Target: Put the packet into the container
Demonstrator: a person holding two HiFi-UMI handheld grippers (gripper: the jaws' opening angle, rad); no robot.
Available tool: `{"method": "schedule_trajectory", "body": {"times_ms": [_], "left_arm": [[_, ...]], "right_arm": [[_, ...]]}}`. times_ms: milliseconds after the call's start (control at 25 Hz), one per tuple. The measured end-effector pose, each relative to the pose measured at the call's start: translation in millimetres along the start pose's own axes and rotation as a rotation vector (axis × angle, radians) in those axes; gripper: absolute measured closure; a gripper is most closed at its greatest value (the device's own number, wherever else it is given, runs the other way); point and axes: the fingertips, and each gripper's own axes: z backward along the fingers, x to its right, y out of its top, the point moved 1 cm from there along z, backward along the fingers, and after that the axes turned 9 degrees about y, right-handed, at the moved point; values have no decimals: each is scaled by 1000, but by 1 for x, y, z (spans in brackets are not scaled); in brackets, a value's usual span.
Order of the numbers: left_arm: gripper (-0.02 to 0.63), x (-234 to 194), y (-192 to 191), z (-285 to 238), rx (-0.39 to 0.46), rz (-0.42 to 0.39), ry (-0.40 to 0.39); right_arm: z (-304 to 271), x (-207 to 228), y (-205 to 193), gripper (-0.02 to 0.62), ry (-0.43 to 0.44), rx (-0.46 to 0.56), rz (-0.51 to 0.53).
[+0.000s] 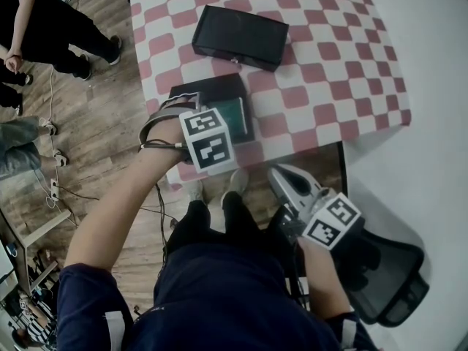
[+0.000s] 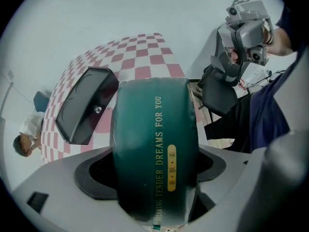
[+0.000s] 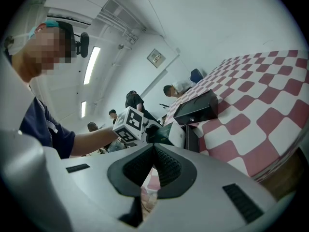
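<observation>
A dark green packet (image 2: 154, 144) with gold print stands between the jaws of my left gripper (image 2: 155, 178), which is shut on it. In the head view that gripper (image 1: 219, 119) holds the packet (image 1: 232, 112) over a flat black tray (image 1: 208, 90) at the table's near edge. The black container (image 1: 240, 36) lies closed farther back on the red-and-white checked table (image 1: 329, 72); it also shows in the left gripper view (image 2: 86, 111). My right gripper (image 1: 284, 175) hangs below the table's front edge, jaws shut on nothing (image 3: 153, 153). From there I see the left gripper's marker cube (image 3: 129, 124).
A black office chair (image 1: 391, 276) stands close to my right gripper. The person's legs and shoes (image 1: 219, 196) are under the table's edge. Other people (image 1: 51, 28) stand on the wooden floor at the left, with cables (image 1: 55, 189) lying there. A white wall runs along the right.
</observation>
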Motion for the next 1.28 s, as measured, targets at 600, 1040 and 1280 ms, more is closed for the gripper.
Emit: {"method": "schedule_trajectory", "body": {"times_ms": [600, 1040, 1280], "left_arm": [[140, 0, 11, 30, 178, 107, -22], [164, -25, 0, 121, 610, 396, 86], [360, -18, -15, 165, 783, 481, 171]], "right_arm": [[-3, -3, 3, 578, -1, 9, 15], [-15, -23, 17, 578, -24, 36, 47], [-19, -41, 28, 578, -53, 58, 94]]}}
